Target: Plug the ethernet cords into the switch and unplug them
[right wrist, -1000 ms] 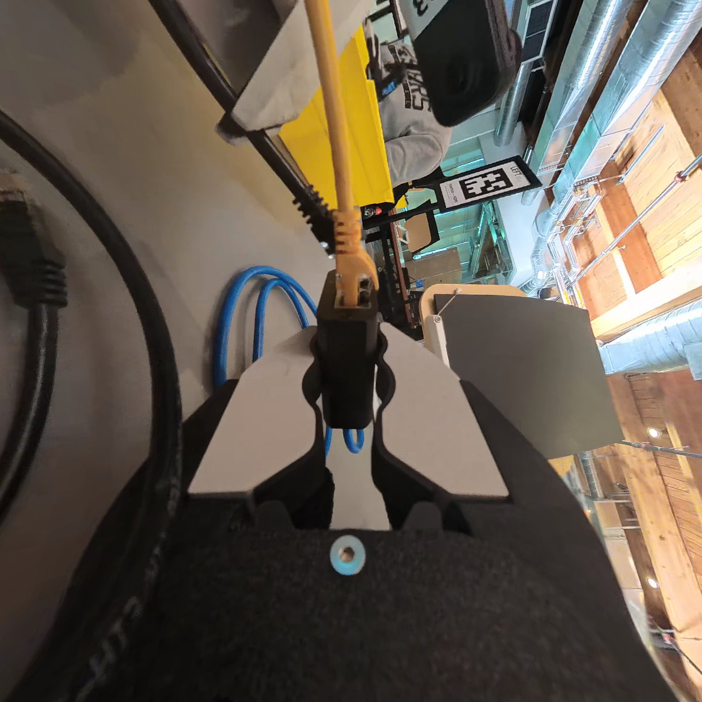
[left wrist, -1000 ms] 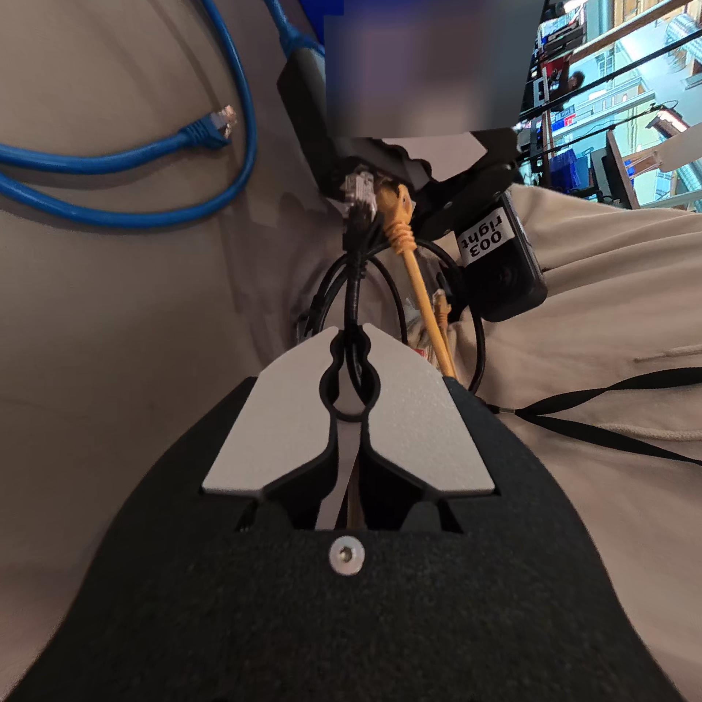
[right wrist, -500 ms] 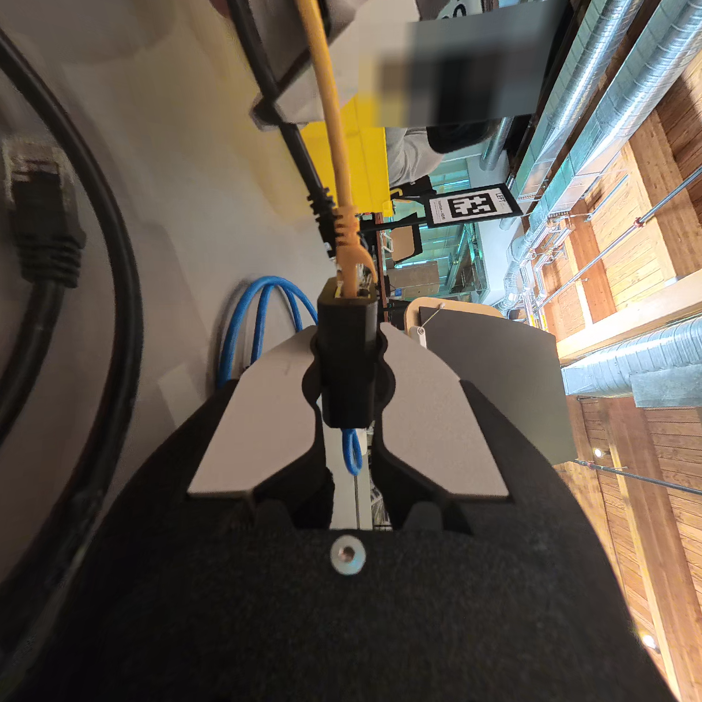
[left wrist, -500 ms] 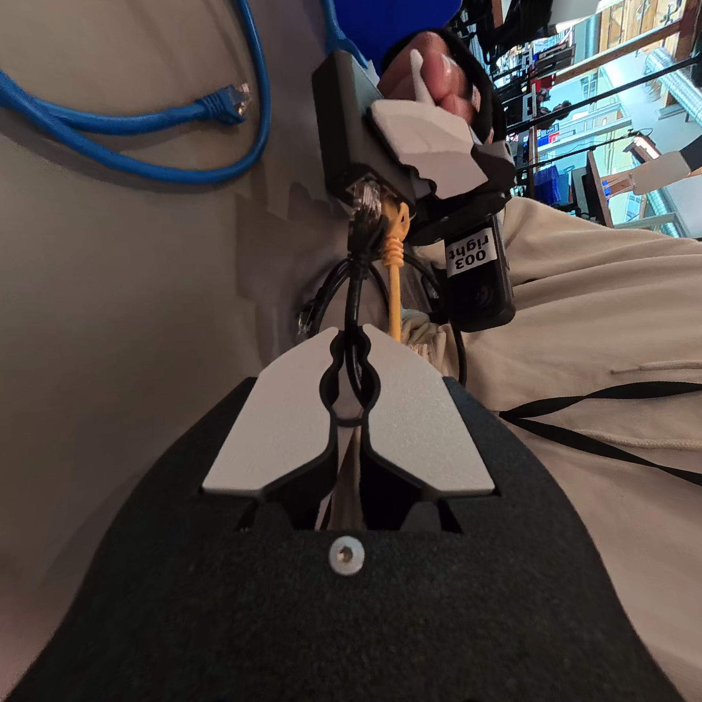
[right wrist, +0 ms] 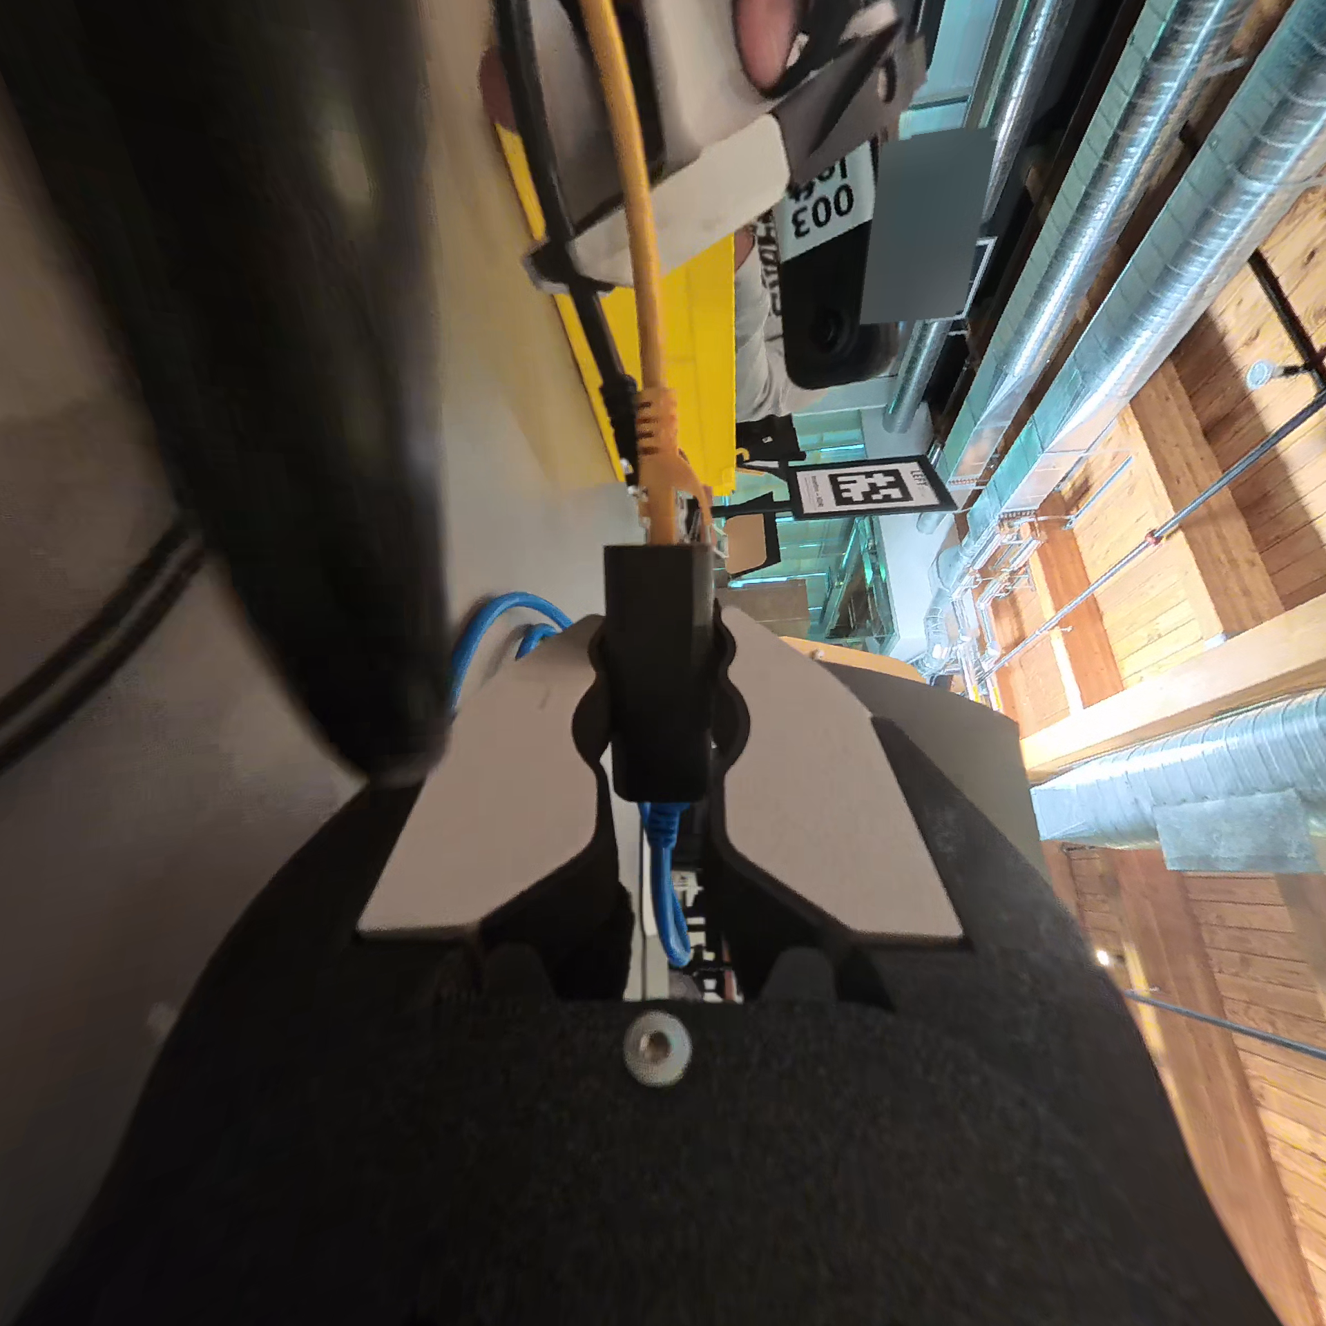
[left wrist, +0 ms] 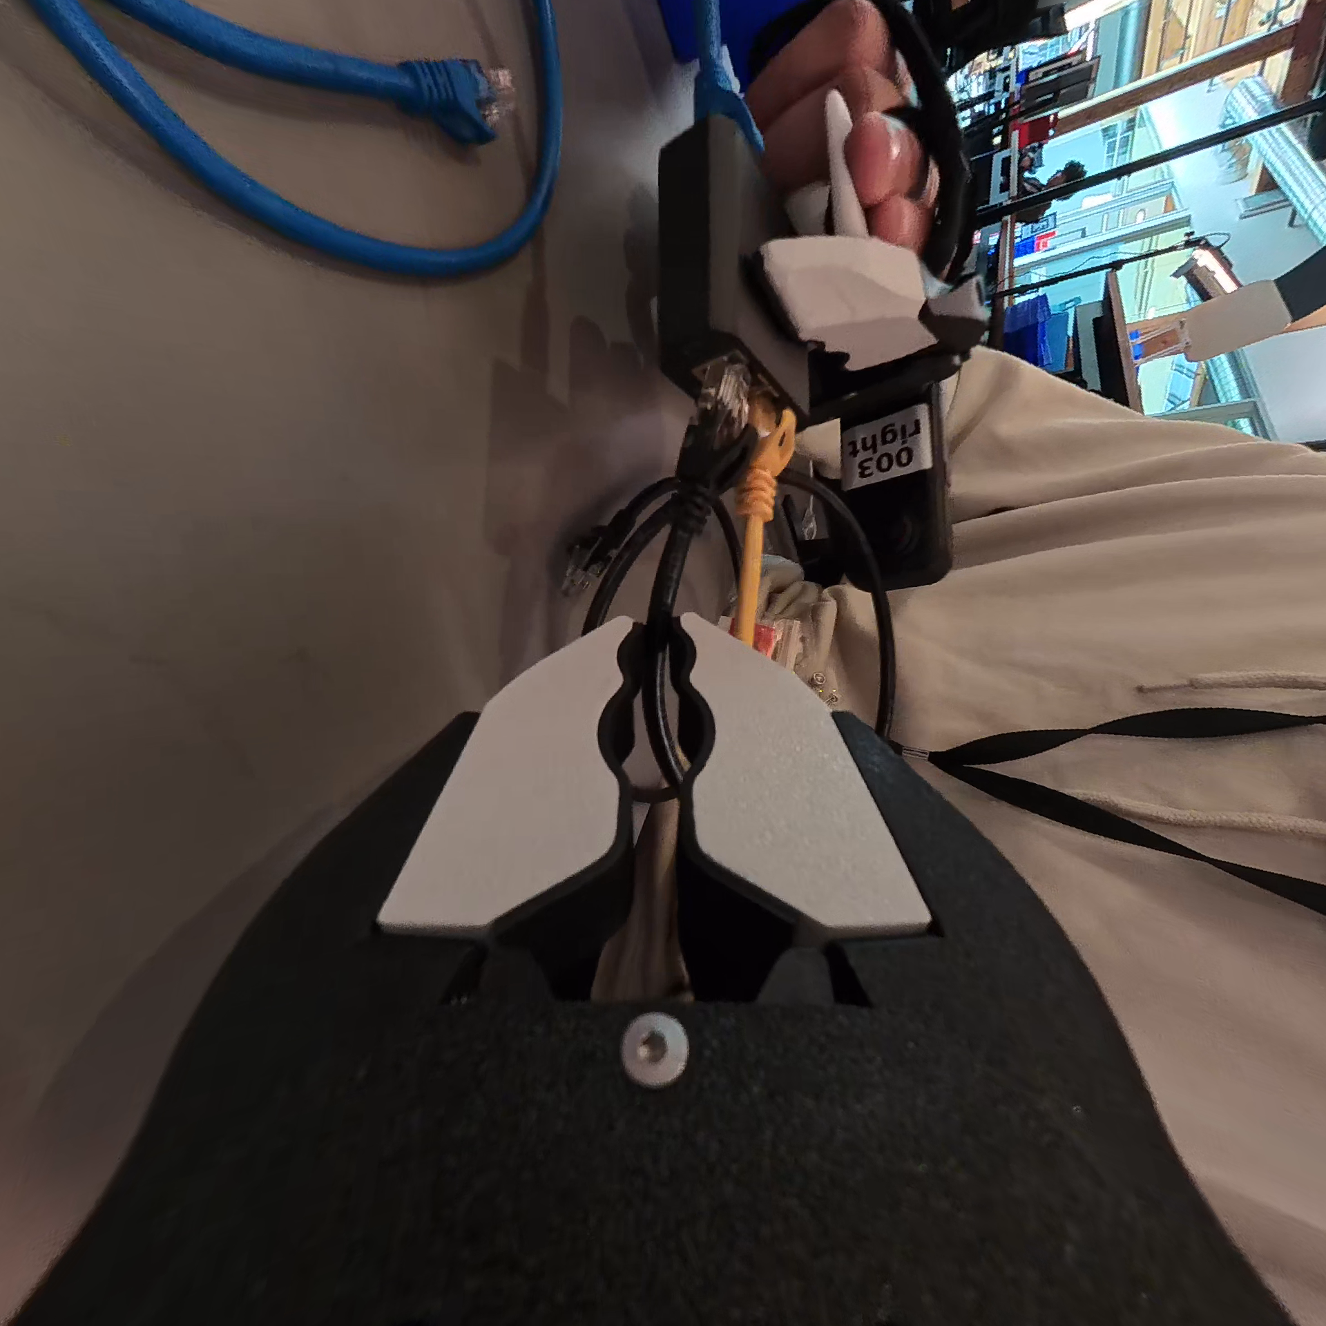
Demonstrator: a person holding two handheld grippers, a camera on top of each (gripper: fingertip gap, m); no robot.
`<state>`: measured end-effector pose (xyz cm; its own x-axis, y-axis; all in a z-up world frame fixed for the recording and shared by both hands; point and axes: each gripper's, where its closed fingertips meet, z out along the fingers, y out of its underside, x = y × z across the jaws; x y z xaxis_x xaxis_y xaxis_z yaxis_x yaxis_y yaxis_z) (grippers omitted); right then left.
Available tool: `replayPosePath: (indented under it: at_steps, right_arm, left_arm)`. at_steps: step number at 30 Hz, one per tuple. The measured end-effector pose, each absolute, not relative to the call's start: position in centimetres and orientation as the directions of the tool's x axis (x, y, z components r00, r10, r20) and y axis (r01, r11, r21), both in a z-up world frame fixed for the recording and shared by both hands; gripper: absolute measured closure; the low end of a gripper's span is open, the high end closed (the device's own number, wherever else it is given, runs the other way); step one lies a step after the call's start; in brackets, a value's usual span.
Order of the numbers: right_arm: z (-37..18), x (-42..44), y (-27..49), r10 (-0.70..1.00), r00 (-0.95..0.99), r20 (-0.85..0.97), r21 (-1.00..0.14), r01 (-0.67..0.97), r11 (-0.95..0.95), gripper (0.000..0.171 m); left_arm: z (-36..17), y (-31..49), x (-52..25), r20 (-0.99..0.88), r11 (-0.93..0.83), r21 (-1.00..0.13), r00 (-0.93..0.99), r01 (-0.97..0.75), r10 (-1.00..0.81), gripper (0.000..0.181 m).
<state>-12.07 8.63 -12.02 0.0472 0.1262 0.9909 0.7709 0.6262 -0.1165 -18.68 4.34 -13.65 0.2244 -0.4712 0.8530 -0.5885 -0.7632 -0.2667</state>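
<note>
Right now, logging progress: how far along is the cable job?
Done: the orange cord sits in the switch, which the right gripper holds. In hand: the left gripper presses the black cord at a port, seating unclear. Left: the loose blue plug, then unplugging.

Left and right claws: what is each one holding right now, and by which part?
Left claw pinches the black cord on its cable, just behind the plug. Right claw clamps the black switch across its body.
</note>
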Motion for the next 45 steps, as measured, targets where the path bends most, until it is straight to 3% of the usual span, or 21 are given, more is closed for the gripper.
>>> replayPosePath:
  at_steps: [14,20,26,34,40,45]
  right_arm:
    - [-12.9,-12.0,9.2,0.118,-0.001,0.993,-0.069,0.805,0.590,0.147]
    - [-12.7,-11.9,9.5,0.183,0.063,0.981,-0.158,0.806,0.571,0.147]
    - [-11.9,-11.2,10.2,0.093,0.061,0.994,-0.101,0.840,0.533,0.147]
    - [-10.2,-9.9,11.0,0.069,0.152,0.986,-0.166,0.851,0.498,0.147]
    - [-11.0,-9.6,11.6,0.143,0.161,0.977,-0.211,0.849,0.484,0.147]
    - [-11.4,-9.9,11.4,0.170,0.154,0.973,-0.220,0.840,0.496,0.147]
  left_arm:
    - [-11.2,6.2,-18.4,0.876,-0.818,-0.347,0.152,-0.459,-0.457,0.176]
    - [-11.0,7.1,-18.5,0.840,-0.814,-0.403,0.185,-0.419,-0.511,0.176]
    - [-10.8,7.8,-18.0,0.929,-0.904,-0.316,0.099,-0.289,-0.356,0.177]
    - [-9.4,7.6,-16.7,0.920,-0.897,-0.371,0.034,-0.239,-0.390,0.176]
    - [-11.5,8.7,-16.5,0.680,-0.713,-0.624,0.228,-0.319,-0.697,0.174]
    - [-14.4,9.1,-16.8,0.272,-0.393,-0.748,0.293,-0.534,-0.917,0.169]
